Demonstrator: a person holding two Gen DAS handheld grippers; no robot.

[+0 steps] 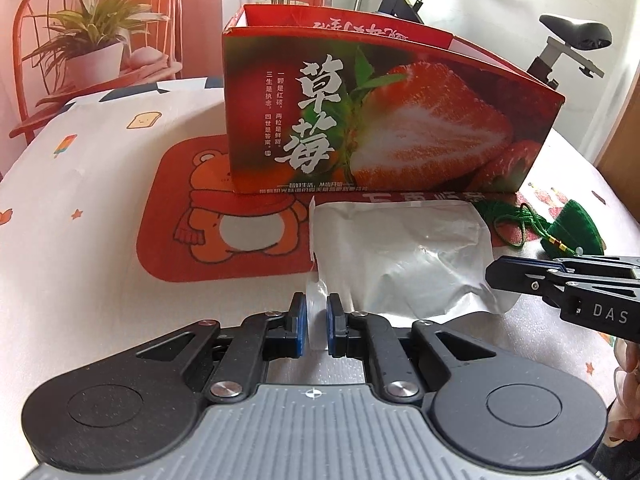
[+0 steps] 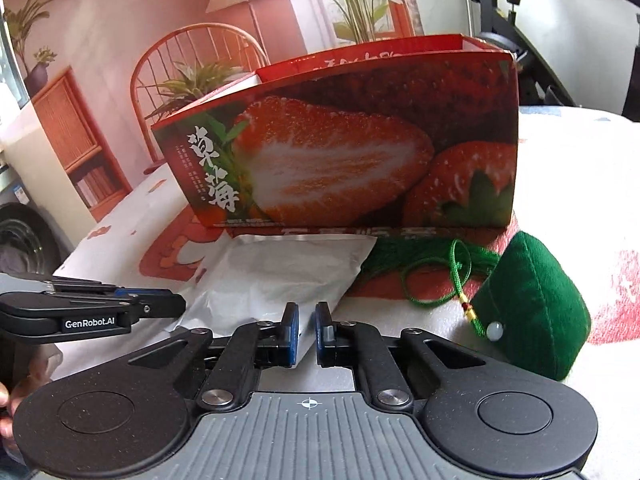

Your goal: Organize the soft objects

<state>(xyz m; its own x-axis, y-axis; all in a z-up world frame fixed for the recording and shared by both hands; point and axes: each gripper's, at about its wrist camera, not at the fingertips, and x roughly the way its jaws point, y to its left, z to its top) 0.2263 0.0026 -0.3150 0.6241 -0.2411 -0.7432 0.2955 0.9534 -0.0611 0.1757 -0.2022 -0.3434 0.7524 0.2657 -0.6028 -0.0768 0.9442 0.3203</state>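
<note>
A soft silver-white pouch (image 1: 404, 252) lies flat on the table, just in front of the red strawberry box (image 1: 400, 120). My left gripper (image 1: 316, 326) is shut on the pouch's near left edge, which shows between the blue pads. My right gripper (image 2: 307, 334) is shut on the near right corner of the pouch (image 2: 280, 276). Each gripper shows from the side in the other's view: the right gripper (image 1: 494, 274) and the left gripper (image 2: 176, 305). A green plush sachet (image 2: 532, 312) with a green cord and beads lies to the right of the pouch.
The open-topped strawberry box (image 2: 340, 140) stands on a red bear mat (image 1: 192, 220) over a patterned white tablecloth (image 1: 80, 200). The green cord (image 2: 436, 280) trails between pouch and sachet. An exercise bike (image 1: 576, 36) stands behind the table.
</note>
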